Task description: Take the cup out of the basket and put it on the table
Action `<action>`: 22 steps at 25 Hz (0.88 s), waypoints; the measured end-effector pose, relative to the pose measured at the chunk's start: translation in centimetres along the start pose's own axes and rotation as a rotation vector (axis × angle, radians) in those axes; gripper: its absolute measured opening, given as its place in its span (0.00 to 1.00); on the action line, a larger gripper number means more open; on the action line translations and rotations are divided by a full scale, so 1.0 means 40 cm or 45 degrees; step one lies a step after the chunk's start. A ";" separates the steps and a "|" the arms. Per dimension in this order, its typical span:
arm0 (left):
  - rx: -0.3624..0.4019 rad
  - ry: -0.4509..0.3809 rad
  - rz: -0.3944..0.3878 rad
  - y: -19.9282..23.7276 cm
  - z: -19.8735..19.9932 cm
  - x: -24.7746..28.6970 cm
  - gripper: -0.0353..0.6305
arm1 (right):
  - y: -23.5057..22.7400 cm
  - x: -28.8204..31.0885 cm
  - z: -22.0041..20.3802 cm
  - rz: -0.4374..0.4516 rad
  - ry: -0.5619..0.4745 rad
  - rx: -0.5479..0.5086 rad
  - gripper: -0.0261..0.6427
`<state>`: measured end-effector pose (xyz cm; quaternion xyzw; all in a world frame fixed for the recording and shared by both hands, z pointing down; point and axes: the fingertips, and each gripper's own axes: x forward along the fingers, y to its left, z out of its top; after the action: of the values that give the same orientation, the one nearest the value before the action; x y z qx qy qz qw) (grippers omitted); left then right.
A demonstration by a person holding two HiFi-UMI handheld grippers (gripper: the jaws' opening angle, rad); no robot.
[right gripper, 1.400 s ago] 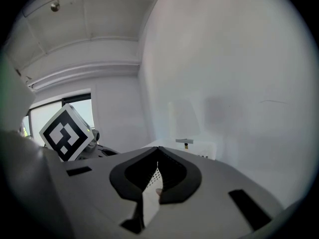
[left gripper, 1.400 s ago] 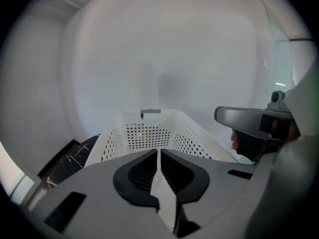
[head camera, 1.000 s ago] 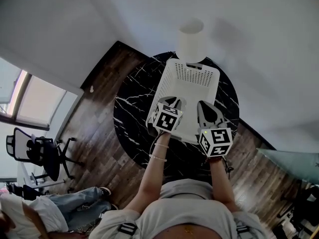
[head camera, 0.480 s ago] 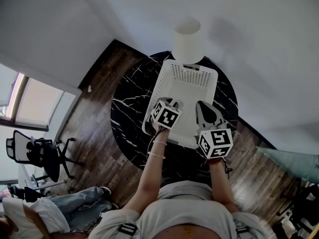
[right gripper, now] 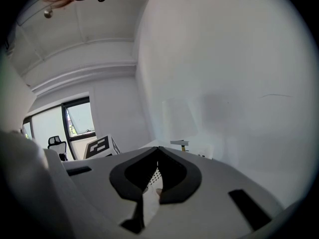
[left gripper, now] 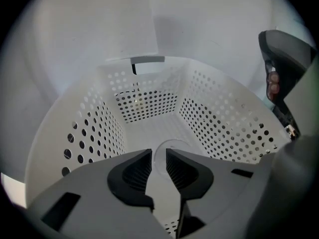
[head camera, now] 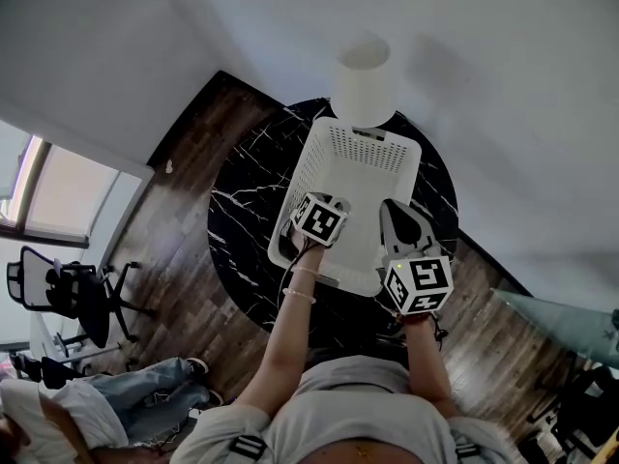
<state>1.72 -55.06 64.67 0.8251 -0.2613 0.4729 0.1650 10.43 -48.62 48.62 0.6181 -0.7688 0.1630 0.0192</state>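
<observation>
A white perforated basket (head camera: 360, 133) stands on a round black marble table (head camera: 242, 216). In the left gripper view I look down into the basket (left gripper: 89, 133), where a pale round cup (left gripper: 173, 144) stands on the floor. My left gripper (left gripper: 158, 156) hangs just above it with its jaws narrowly apart, over the cup's left edge. From the head, the left gripper (head camera: 327, 204) sits over the basket's near left part. My right gripper (head camera: 395, 208) is by the basket's near right edge. Its jaws (right gripper: 158, 151) are shut, empty and tilted up at the wall.
A white lamp shade (head camera: 365, 80) stands just behind the basket and also shows in the left gripper view (left gripper: 129, 24). An office chair (head camera: 58, 293) and a person sitting on the wooden floor (head camera: 145, 404) are at the left. A glass surface (head camera: 561, 317) lies at the right.
My left gripper has edged a little forward over the basket. The right gripper has hardly moved. The head camera has shifted slightly.
</observation>
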 end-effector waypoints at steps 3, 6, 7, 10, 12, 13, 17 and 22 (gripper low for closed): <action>-0.022 0.022 0.005 0.002 -0.015 0.008 0.18 | 0.001 0.005 0.000 0.013 0.011 -0.005 0.05; -0.041 0.039 -0.005 0.001 -0.025 0.019 0.18 | 0.000 0.009 0.000 0.021 0.021 -0.007 0.05; -0.044 0.032 -0.011 0.000 -0.024 0.024 0.18 | 0.000 0.012 -0.002 0.023 0.024 -0.008 0.05; -0.068 0.036 -0.017 0.006 -0.028 0.037 0.18 | -0.002 0.018 -0.006 0.026 0.033 -0.012 0.05; -0.079 0.055 -0.030 0.005 -0.035 0.048 0.18 | -0.004 0.019 -0.008 0.025 0.038 -0.013 0.05; -0.087 0.054 -0.039 0.003 -0.035 0.052 0.18 | -0.006 0.019 -0.009 0.023 0.040 -0.015 0.05; -0.137 0.064 -0.070 0.003 -0.042 0.066 0.18 | -0.023 0.020 -0.009 0.009 0.043 -0.015 0.05; -0.173 0.025 -0.125 -0.010 -0.031 0.075 0.18 | -0.042 0.013 -0.011 -0.013 0.039 -0.006 0.05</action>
<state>2.33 -54.92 67.89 0.8191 -0.2504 0.4537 0.2460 11.85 -49.30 49.56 0.6194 -0.7656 0.1703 0.0332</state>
